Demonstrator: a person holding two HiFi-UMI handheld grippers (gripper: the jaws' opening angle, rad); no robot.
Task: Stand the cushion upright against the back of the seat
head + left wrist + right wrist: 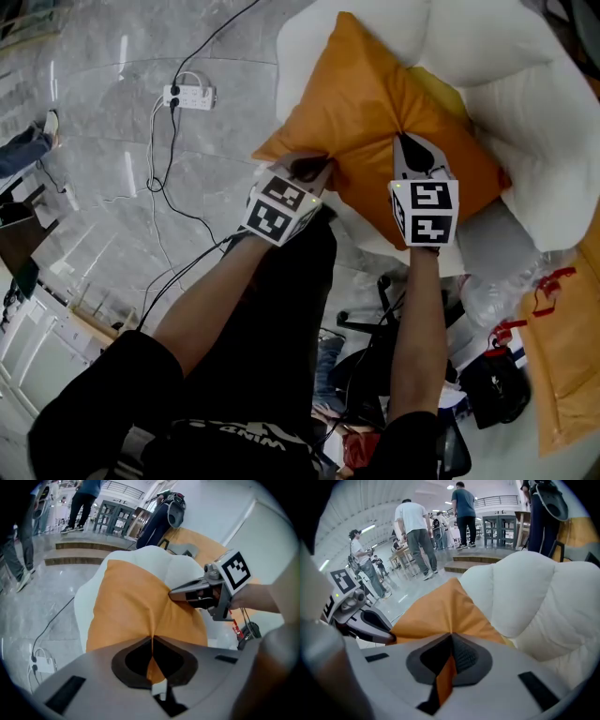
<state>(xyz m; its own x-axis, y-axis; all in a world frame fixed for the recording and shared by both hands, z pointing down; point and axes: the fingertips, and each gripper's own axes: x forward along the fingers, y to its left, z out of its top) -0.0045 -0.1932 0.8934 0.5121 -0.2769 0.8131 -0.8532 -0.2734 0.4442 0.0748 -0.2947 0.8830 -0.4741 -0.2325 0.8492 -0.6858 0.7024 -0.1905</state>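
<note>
Forearms [412,319] reach up from the bottom of the head view, each hand holding a gripper. The left gripper [312,171] is clenched on the lower-left edge of the orange cushion [375,103]. The right gripper [406,142] pinches a fold of fabric near its middle. The cushion rests on the white padded seat [534,122], upper right, one corner pointing toward the top of the frame. A power strip [189,97] lies on the grey floor [94,169], upper left.

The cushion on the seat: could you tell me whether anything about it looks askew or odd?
The cushion lies cornerwise on the seat, not upright against its back, and its cover puckers where the left gripper and right gripper each pinch the fabric. No damage shows.
</note>
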